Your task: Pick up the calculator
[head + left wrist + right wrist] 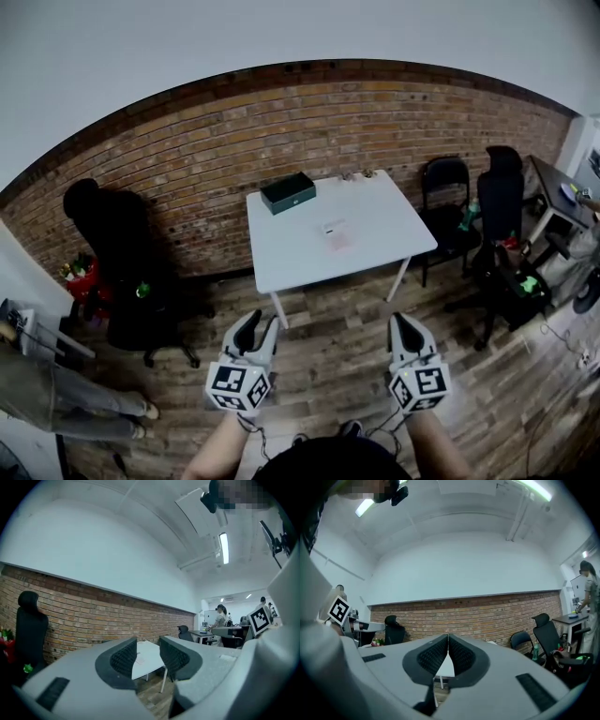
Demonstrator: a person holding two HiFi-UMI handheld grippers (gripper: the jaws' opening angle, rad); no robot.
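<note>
A white table (pixel 291 253) stands against the brick wall, well ahead of both grippers. On it lie a small, flat, pale object (pixel 336 232), too small to tell whether it is the calculator, and a dark green box (pixel 288 192) at the far left corner. My left gripper (pixel 262 323) hangs over the wooden floor short of the table, open with nothing between its jaws (pixel 147 641). My right gripper (pixel 401 322) is level with it to the right, shut on nothing, pads touching (pixel 448 637). Part of the table (pixel 146 660) shows between the left jaws.
A black office chair (pixel 122 272) stands left of the table. Two black chairs (pixel 469 211) and a desk (pixel 553 192) stand at the right. Someone's legs (pixel 66 403) show at the far left. Wooden floor (pixel 328 328) lies between me and the table.
</note>
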